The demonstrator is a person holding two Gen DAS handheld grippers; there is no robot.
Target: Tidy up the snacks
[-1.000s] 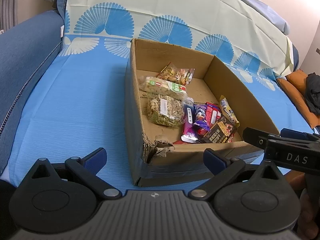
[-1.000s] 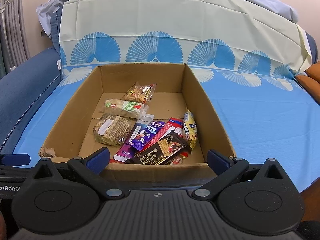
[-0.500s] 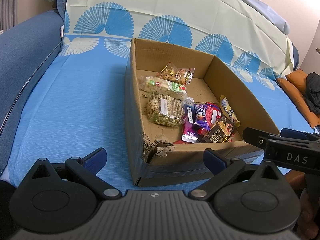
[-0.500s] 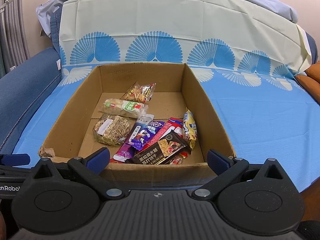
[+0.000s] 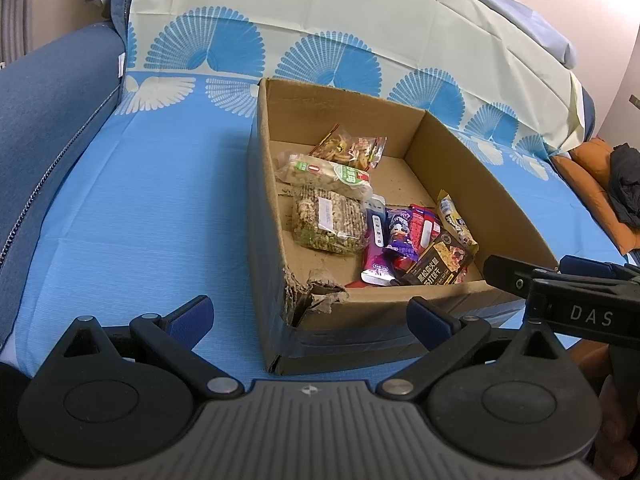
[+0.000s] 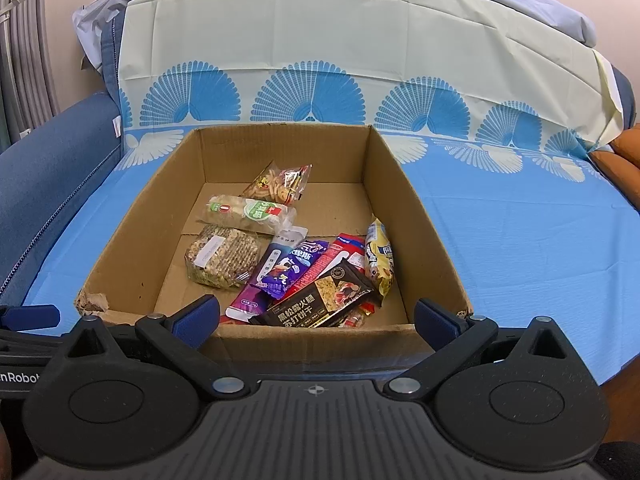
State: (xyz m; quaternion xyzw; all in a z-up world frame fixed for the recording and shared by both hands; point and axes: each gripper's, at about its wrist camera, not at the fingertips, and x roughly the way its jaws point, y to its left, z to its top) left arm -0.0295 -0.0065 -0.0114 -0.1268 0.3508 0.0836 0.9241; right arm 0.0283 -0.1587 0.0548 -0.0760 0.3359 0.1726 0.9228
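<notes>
Left wrist view: "DAS" on right tool (image 5: 568,280) beside cardboard box (image 5: 360,316)

Left wrist views cardboard box (image 5: 360,320) from near-left corner; right wrist head-on.

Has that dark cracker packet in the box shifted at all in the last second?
No. The dark cracker packet lies in the same spot against the cardboard box's near wall, beside the yellow packet.

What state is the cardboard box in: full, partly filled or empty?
Partly filled. The cardboard box holds a handful of snack packets lying flat, with bare floor still showing at the back right.
</notes>
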